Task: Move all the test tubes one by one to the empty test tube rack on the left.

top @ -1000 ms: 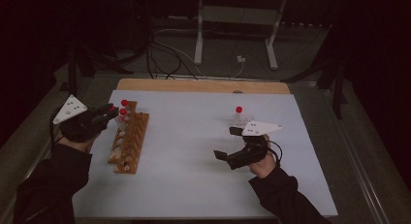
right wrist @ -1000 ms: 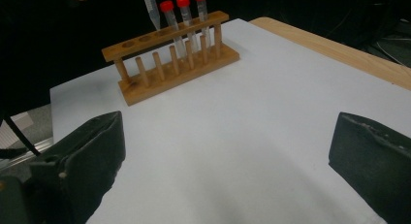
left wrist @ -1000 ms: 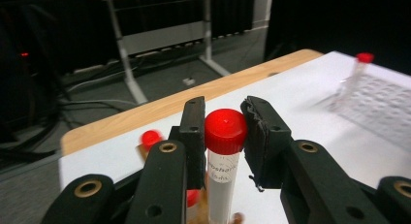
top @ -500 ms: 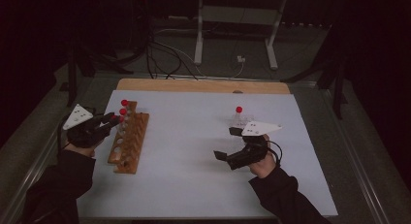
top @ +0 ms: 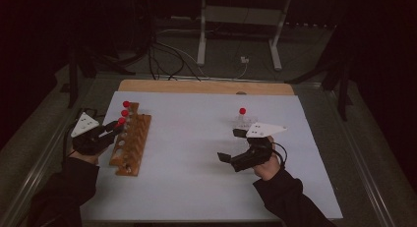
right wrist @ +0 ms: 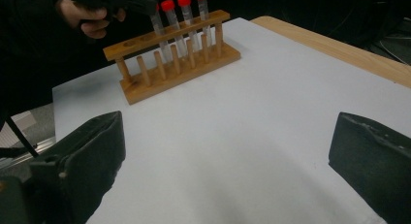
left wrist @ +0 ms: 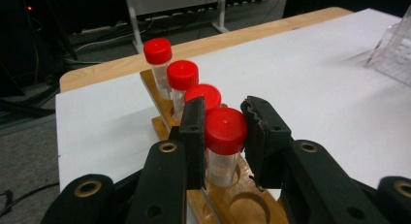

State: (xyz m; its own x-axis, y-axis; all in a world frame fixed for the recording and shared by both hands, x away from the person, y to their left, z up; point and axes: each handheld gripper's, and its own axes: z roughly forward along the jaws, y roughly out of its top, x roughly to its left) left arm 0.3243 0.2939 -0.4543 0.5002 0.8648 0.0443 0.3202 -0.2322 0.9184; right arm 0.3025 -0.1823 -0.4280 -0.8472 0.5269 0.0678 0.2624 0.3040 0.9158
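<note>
Four red-capped tubes (left wrist: 183,81) in wooden rack (top: 132,143), left gripper (left wrist: 224,132) clamped on 4th tube (left wrist: 224,144), right gripper (right wrist: 228,161) jaws apart

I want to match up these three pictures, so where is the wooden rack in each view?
High view: rack at left on the white table, beside the left tool.
Left gripper view: bottom centre, under the tool's jaws.
Right gripper view: upper middle, lying across the picture.
Shared landmark: the row of red-capped tubes at one end of the rack.
</note>
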